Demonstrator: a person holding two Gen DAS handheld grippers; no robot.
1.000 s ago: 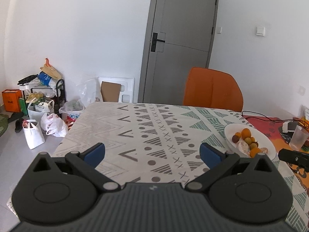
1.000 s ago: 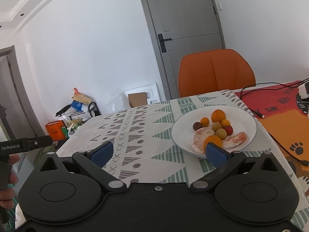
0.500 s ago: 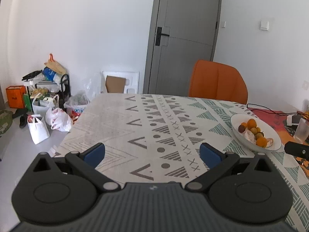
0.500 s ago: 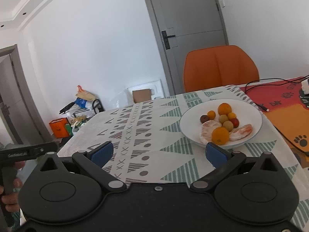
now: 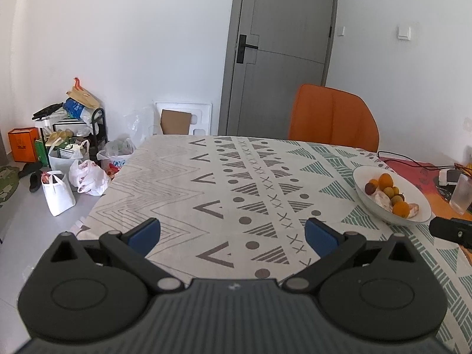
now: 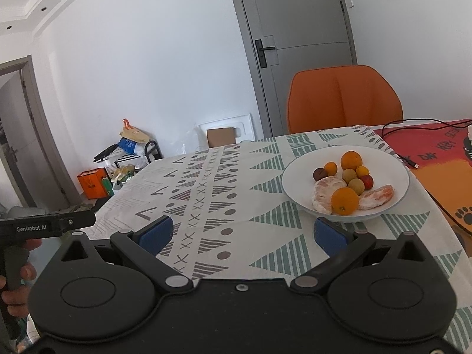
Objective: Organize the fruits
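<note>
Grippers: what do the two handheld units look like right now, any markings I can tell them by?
Both are matte black with two round hub discs and angled linkage arms ending in blue pads. The left gripper has a ribbed grey body with a small white logo. The right gripper has a smooth black body with a centre screw. Seen from the right wrist view, the left unit's side reads GenRobot.AI in white.

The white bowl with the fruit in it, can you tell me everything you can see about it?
The wide, shallow white bowl looks like glossy ceramic with a thin darker rim. It sits upright on the patterned tablecloth, near the red and orange mat. Inside lie two oranges, three small orange fruits, two yellowish-green round ones, a small red one, a dark purple one and two peeled citrus pieces, clustered together. The right gripper is just in front of it, jaws open, not touching. A black cable ends beside its rim.
</note>
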